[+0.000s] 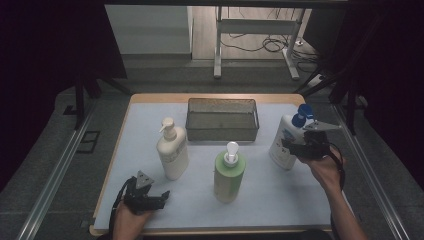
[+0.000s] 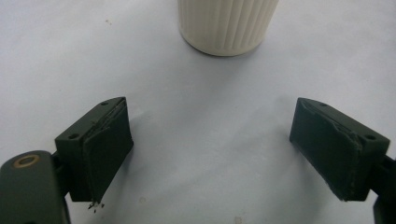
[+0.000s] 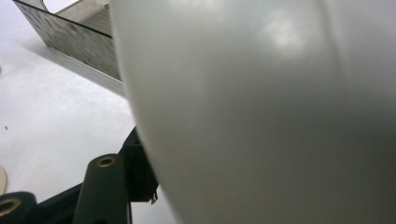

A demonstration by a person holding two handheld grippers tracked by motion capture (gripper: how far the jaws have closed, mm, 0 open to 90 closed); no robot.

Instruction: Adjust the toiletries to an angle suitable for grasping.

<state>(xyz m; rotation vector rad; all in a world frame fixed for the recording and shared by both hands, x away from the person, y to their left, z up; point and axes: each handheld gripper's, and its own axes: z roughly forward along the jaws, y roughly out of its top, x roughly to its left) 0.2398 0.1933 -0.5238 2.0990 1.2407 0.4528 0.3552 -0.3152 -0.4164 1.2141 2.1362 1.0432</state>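
High view: 3 bottles upright on a pale table mat (image 1: 280,195), with a dark mesh basket (image 1: 222,119) at the far middle. White bottle with blue cap (image 1: 285,140) at the right, just right of the basket's near corner, tilted slightly left. Right gripper (image 1: 291,146) against that bottle's lower right side, held by a hand (image 1: 325,167) coming in from the near right; jaws on either side of the body, though contact cannot be told from here. Cream pump bottle (image 1: 172,152) at the left, green pump bottle (image 1: 229,175) in the near middle, well apart from each other. Left gripper (image 1: 161,197) low over the mat at the near left, pointing right, just near of the cream bottle. Left gripper view: 2 black jaws spread wide over bare mat, nothing between them, ribbed base of the cream bottle (image 2: 228,25) a little beyond. Right gripper view: white bottle wall (image 3: 261,112) very close, 1 jaw at the lower left tight against it, the other hidden; basket corner (image 3: 74,35) at the far left.
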